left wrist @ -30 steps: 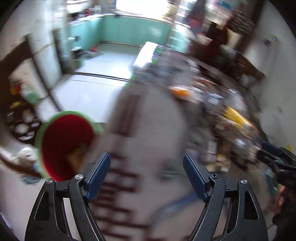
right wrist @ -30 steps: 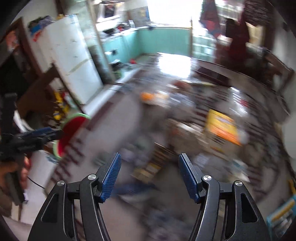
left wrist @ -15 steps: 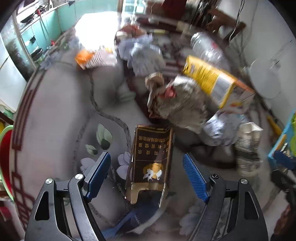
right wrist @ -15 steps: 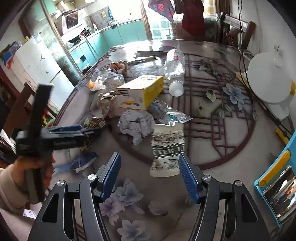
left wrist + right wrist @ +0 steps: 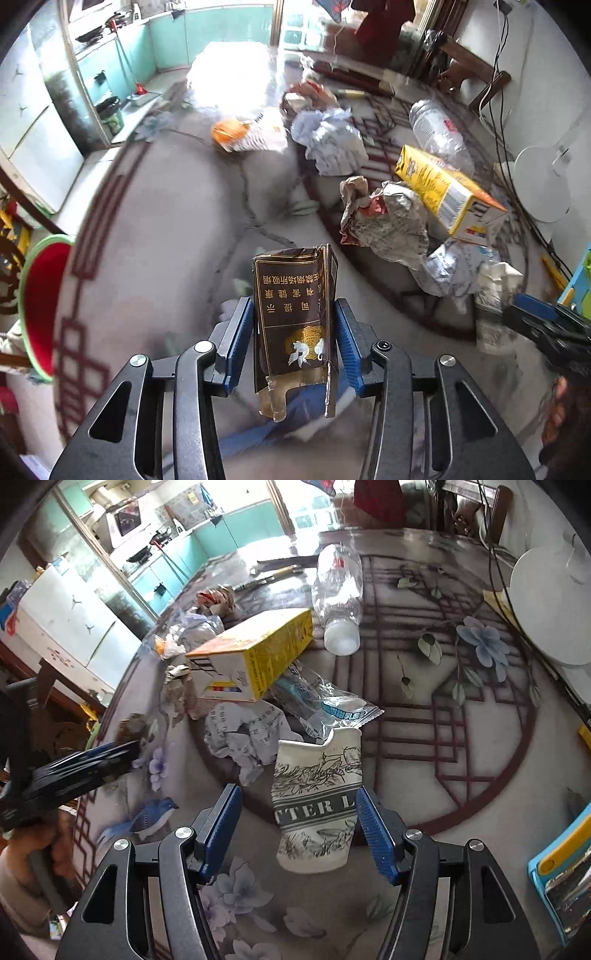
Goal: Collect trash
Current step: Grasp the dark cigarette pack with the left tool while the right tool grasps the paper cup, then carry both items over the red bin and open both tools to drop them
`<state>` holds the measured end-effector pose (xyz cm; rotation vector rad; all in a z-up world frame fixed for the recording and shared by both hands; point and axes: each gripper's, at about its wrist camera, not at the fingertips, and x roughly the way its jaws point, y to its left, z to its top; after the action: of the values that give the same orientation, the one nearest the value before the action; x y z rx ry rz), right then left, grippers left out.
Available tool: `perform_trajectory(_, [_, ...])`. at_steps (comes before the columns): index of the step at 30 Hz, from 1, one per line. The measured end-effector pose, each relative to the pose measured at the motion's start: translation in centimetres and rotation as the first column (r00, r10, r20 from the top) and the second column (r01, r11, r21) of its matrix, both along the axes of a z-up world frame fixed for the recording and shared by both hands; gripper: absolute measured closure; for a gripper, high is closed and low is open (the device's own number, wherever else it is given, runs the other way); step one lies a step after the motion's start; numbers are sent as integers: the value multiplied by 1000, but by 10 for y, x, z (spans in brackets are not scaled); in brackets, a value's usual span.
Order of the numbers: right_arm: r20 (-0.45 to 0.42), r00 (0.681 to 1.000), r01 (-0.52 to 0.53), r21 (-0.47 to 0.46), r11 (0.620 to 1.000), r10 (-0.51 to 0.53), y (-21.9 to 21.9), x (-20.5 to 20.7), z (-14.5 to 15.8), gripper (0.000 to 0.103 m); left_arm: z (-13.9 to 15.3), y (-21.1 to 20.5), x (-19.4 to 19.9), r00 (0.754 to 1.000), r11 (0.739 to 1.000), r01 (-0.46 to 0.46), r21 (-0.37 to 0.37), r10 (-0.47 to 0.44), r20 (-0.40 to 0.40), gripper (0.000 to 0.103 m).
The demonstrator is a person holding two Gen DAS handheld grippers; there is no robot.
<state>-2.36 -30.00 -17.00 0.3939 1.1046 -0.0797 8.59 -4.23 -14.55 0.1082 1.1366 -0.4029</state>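
A flattened brown cigarette pack (image 5: 291, 332) with gold print stands between the blue pads of my left gripper (image 5: 293, 306). The jaws are closing and the pads meet the pack's two sides. In the right wrist view a crushed paper cup (image 5: 314, 812) with black print lies on the patterned table (image 5: 424, 812). My right gripper (image 5: 296, 792) straddles it and is open: the right pad is next to the cup's edge and the left pad stands apart. The left gripper (image 5: 92, 764) shows at the left edge there, in a person's hand.
More trash lies behind: a yellow box (image 5: 255, 657), a clear plastic bottle (image 5: 338, 587), crumpled paper (image 5: 247, 734), a clear wrapper (image 5: 332, 705) and crumpled foil (image 5: 388, 225). A red bin with a green rim (image 5: 40, 310) stands past the table's left edge. A white round base (image 5: 550, 609) sits far right.
Both grippers came down over the table from a blurred view of the room. The left jaws narrowed onto the brown pack. The right gripper moved in over the paper cup, its jaws unchanged.
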Motion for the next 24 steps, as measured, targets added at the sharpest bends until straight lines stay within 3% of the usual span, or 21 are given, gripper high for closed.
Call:
perform_trajectory(6, [-47, 999, 22, 32, 999, -20, -6, 11, -16, 40, 13, 8, -10, 1000, 1000, -5, 13, 5, 25, 59])
perform_trajectory(8, [-27, 999, 31, 50, 998, -29, -7, 12, -16, 51, 16, 14, -11, 999, 1000, -11, 29, 10, 38, 59])
perform_trajectory(9, [-21, 999, 31, 46, 998, -30, -6, 12, -15, 52, 18, 18, -12, 999, 999, -19, 29, 18, 41, 59])
perform_trajectory(24, [161, 987, 1, -25, 1000, 3, 37, 11, 64, 52, 29, 61, 0, 995, 997, -77, -12, 77, 67, 59])
